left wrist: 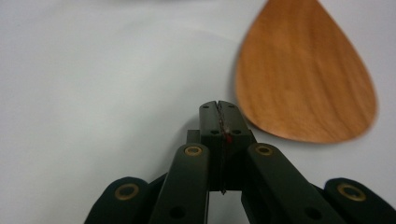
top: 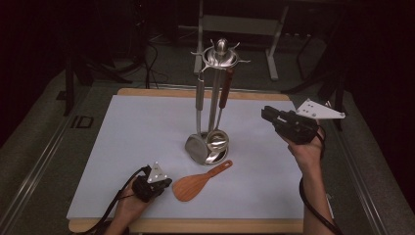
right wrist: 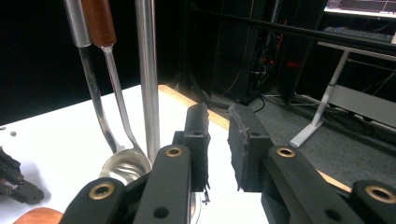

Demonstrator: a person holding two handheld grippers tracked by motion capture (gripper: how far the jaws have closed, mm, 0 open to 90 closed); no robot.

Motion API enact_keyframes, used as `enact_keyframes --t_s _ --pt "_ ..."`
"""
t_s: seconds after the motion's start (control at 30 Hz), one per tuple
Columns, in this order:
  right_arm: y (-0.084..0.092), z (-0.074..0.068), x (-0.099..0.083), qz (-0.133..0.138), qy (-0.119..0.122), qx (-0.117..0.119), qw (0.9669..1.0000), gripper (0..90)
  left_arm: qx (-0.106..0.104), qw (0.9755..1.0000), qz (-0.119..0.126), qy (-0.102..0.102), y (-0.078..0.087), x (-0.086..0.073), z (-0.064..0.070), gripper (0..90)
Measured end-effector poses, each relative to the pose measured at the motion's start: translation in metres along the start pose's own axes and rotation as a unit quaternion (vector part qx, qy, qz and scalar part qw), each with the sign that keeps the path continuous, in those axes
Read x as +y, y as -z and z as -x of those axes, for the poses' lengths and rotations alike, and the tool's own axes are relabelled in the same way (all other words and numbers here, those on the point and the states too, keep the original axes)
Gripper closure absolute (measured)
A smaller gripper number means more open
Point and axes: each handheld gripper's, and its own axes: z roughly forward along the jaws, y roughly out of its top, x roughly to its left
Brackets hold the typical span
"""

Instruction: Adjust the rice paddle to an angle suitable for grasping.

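Flat teardrop-bladed wooden spatula (top: 195,183): lies unhung on white surface (top: 132,137) before steel utensil stand (top: 215,98); left hand-held gripper (left wrist: 218,108) pressed together, empty, beside its blade; right hand-held gripper (right wrist: 218,140) partly spread, empty, aloft.

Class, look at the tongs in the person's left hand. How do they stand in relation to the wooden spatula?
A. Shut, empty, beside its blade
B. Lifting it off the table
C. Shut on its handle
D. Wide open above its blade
A: the left tongs are closed with nothing between them, beside the wooden spatula lying flat on the table.
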Motion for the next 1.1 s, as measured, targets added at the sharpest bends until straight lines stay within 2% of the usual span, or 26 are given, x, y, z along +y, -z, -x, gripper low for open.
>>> enact_keyframes --t_s 0.07,0.2,0.43,0.77,0.9,0.93,1.03,1.1 --pt "0.001 0.0 0.0 0.001 0.001 0.0 1.0 77.6 -0.007 1.0 0.002 -0.003 0.0 0.0 0.004 90.0" --pt "0.0 0.0 -0.002 0.002 -0.001 0.001 1.0 77.6 -0.023 0.9997 0.013 0.004 -0.006 0.004 0.009 90.0" --pt "-0.003 -0.006 -0.009 -0.007 0.0 0.009 0.9999 77.5 -0.046 0.9987 0.017 -0.015 -0.019 0.019 0.025 90.0" --pt "-0.015 -0.028 -0.044 -0.053 -0.012 0.03 0.9981 77.0 -0.07 0.9967 0.025 -0.032 -0.034 0.036 0.043 90.0" --pt "-0.027 -0.039 -0.062 -0.084 -0.029 0.035 0.9954 77.5 -0.078 0.9959 0.026 -0.039 -0.039 0.041 0.049 90.0" --pt "-0.031 -0.044 -0.069 -0.098 -0.04 0.035 0.9938 77.6 -0.079 0.9957 0.026 -0.042 -0.04 0.043 0.05 90.0" --pt "-0.043 -0.058 -0.085 -0.138 -0.043 0.03 0.9891 77.4 -0.085 0.9947 0.028 -0.05 -0.043 0.046 0.056 90.0" --pt "-0.052 -0.067 -0.095 -0.164 -0.05 0.026 0.9849 76.4 -0.079 0.995 0.035 -0.051 -0.042 0.047 0.055 90.0"
